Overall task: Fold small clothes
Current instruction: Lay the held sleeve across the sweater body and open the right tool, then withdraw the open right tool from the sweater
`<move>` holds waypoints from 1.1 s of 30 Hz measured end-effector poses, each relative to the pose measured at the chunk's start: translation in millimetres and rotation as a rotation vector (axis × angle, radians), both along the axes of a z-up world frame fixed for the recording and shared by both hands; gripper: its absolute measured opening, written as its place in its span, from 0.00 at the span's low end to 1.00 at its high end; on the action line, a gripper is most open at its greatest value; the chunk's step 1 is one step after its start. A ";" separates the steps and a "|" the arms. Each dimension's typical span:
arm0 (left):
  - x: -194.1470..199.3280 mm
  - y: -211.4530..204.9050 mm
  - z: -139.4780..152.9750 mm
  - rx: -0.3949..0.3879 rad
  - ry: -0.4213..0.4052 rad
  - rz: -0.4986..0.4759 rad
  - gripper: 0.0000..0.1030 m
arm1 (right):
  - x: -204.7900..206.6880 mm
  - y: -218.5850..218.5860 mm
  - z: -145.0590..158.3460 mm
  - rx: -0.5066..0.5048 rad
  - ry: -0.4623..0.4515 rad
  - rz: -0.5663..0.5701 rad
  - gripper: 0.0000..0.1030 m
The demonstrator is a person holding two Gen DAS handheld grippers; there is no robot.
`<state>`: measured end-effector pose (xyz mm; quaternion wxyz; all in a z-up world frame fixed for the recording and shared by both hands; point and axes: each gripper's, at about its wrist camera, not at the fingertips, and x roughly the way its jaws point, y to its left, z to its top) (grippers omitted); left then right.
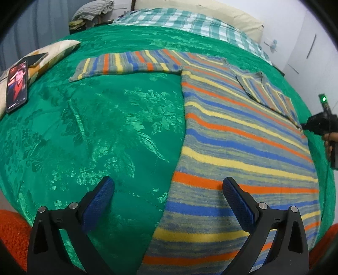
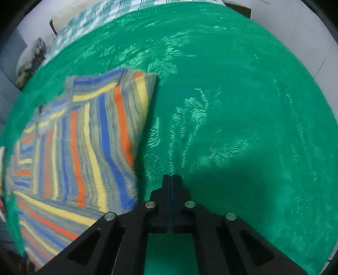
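A striped knit sweater (image 1: 236,135) in orange, yellow, blue and grey lies flat on the green bedspread (image 1: 95,127). Its left sleeve (image 1: 126,63) stretches out to the left. Its right sleeve (image 1: 270,93) is folded in over the body. My left gripper (image 1: 168,186) is open above the sweater's lower left hem, one finger over the bedspread, one over the knit. My right gripper (image 2: 170,177) is shut and empty, beside the sweater's folded right edge (image 2: 135,135) over bare bedspread. It also shows at the right edge of the left wrist view (image 1: 323,124).
A phone (image 1: 18,86) with a lit screen lies on a patterned pillow (image 1: 55,52) at the left. A checked blanket (image 1: 190,23) and a cream pillow (image 1: 211,10) lie at the bed's far end. An orange knit item (image 1: 12,230) sits at the near edge.
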<state>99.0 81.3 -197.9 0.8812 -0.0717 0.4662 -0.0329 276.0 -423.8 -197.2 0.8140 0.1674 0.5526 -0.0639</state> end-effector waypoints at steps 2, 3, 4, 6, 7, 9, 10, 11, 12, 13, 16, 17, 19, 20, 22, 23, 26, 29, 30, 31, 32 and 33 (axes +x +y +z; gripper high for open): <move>0.3 -2.0 -0.1 0.003 -0.001 -0.006 0.99 | -1.7 -5.1 20.1 -0.026 -0.083 0.010 0.06; 0.2 -2.9 0.4 0.002 -0.003 -0.010 0.99 | 1.3 -3.3 32.4 -0.017 -0.132 0.035 0.06; 0.3 -3.5 0.8 0.001 -0.005 -0.013 0.99 | 6.7 -0.3 39.5 0.014 -0.160 0.063 0.06; 0.6 -4.6 0.5 0.005 -0.007 -0.015 1.00 | 24.9 9.1 45.3 0.141 -0.180 0.148 0.06; 1.1 -5.0 -0.3 0.009 -0.006 -0.015 0.99 | 35.3 16.4 44.5 0.174 -0.172 0.182 0.06; 1.6 -5.9 -2.5 0.021 -0.002 -0.017 0.99 | 55.8 29.8 31.6 0.150 -0.121 0.231 0.11; 1.8 -6.3 -3.5 0.027 0.000 -0.017 0.99 | 62.9 32.4 23.6 0.098 -0.095 0.223 0.20; 1.7 -6.7 -3.9 0.034 0.000 -0.017 0.99 | 71.6 28.4 8.6 -0.001 -0.046 0.182 0.25; 1.5 -7.4 -4.2 0.042 0.000 -0.019 0.99 | 73.9 23.1 -0.3 -0.051 -0.017 0.148 0.24; 1.2 -8.2 -4.2 0.049 -0.001 -0.023 1.00 | 73.3 15.2 -4.4 -0.054 -0.020 0.112 0.21; 1.9 -8.1 -3.9 0.053 -0.003 -0.028 0.99 | 64.5 -0.5 6.2 -0.102 -0.071 0.001 0.26; 2.4 -8.0 -3.6 0.047 -0.002 -0.030 0.99 | 57.6 -2.6 12.3 -0.096 -0.091 0.015 0.26; 4.2 -8.0 -2.2 0.032 -0.004 -0.033 0.99 | 37.7 3.7 27.2 -0.066 -0.136 0.080 0.27; 4.5 -8.0 -1.9 0.027 -0.007 -0.034 0.99 | 26.1 10.7 34.7 -0.052 -0.156 0.124 0.29; 4.2 -9.2 -1.8 0.025 -0.007 -0.034 0.99 | -5.9 31.8 43.6 -0.021 -0.184 0.226 0.36; 3.5 -9.9 -2.0 0.028 -0.007 -0.036 0.99 | -27.9 43.3 45.9 -0.010 -0.193 0.278 0.42; 0.4 -11.6 -0.7 0.032 -0.013 -0.041 0.99 | -77.1 64.1 34.3 0.007 -0.167 0.345 0.53; -2.5 -15.2 -3.3 0.054 -0.006 -0.053 1.00 | -116.3 73.5 -2.2 -0.037 -0.091 0.356 0.57; -3.9 -17.1 -4.8 0.074 -0.003 -0.055 1.00 | -128.5 72.1 -10.5 -0.053 -0.067 0.334 0.57; -5.9 -18.6 -4.5 0.085 -0.008 -0.057 0.99 | -139.6 70.1 -10.1 -0.055 -0.085 0.308 0.57; -8.9 -20.0 -2.7 0.086 -0.018 -0.064 0.99 | -159.7 62.3 -1.8 -0.053 -0.123 0.269 0.57; -11.4 -21.2 -0.8 0.081 -0.026 -0.072 0.99 | -170.5 61.5 3.6 -0.054 -0.146 0.250 0.57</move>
